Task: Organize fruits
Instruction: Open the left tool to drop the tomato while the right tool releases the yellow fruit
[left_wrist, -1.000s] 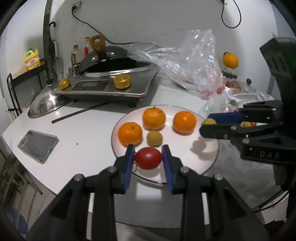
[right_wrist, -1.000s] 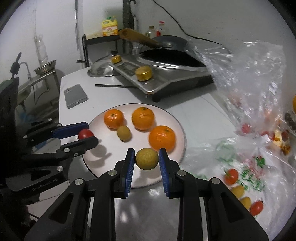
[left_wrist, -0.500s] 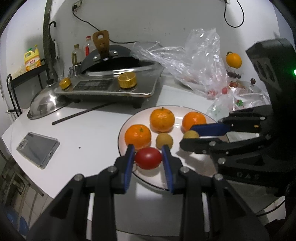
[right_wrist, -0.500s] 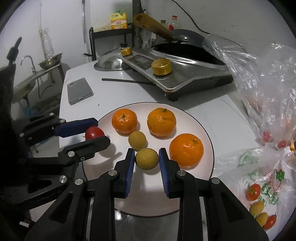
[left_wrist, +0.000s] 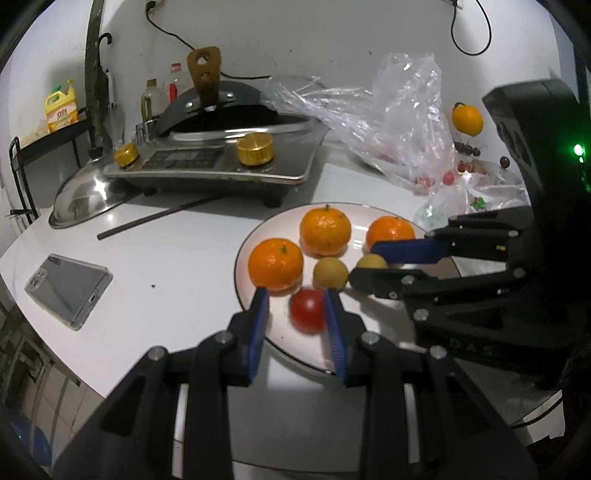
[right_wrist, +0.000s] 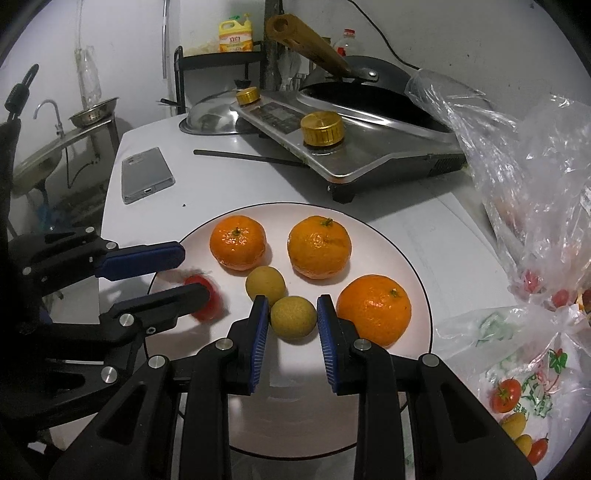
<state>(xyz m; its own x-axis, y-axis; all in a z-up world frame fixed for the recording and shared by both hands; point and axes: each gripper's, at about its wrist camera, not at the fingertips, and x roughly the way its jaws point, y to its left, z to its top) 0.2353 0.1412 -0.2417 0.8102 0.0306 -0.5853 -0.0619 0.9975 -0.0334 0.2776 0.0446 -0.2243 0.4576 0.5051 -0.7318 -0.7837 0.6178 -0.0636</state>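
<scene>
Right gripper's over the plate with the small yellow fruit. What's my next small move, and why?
Probably open the right gripper and release the small yellow fruit: it sits low over the plate, beside its matching fruit.

Glossy plate (right_wrist: 406, 258), steel lid (left_wrist: 85, 199).

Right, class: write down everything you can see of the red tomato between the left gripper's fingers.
The tomato is small, round, red and smooth-skinned, and blurred in both views. It sits low over the near edge of the white plate, between the blue pads of the left gripper. A gap shows beside one pad; the other is at its side. Whether it rests on the plate cannot be told. The nearest orange and a small yellow-green fruit lie just beyond, apart.
</scene>
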